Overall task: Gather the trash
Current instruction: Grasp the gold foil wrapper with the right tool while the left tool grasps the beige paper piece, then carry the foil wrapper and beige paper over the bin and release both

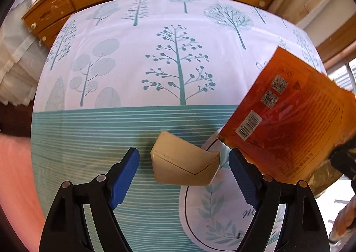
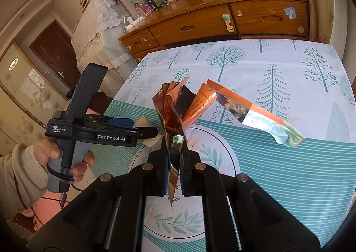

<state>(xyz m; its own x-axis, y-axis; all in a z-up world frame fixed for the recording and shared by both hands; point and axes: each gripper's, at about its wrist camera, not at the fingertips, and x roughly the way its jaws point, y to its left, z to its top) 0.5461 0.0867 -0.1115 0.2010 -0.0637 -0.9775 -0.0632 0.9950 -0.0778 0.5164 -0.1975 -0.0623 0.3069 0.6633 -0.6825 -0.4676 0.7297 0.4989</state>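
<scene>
A small beige folded paper box (image 1: 184, 163) lies on the tablecloth between the open blue-padded fingers of my left gripper (image 1: 184, 163), not touched. It shows partly behind the left gripper in the right wrist view (image 2: 142, 121). My right gripper (image 2: 174, 163) is shut on an orange foil snack wrapper (image 2: 178, 109), held upright above the table. The same wrapper (image 1: 287, 123) hangs at the right of the left wrist view. The left gripper (image 2: 144, 132) sits low at the table's left edge.
The table wears a cloth with teal trees and stripes (image 1: 138, 56) and a white oval leaf emblem (image 2: 213, 158). A wooden dresser with drawers (image 2: 222, 23) stands behind the table's far edge. A lace-covered piece of furniture (image 2: 95, 29) stands at the left.
</scene>
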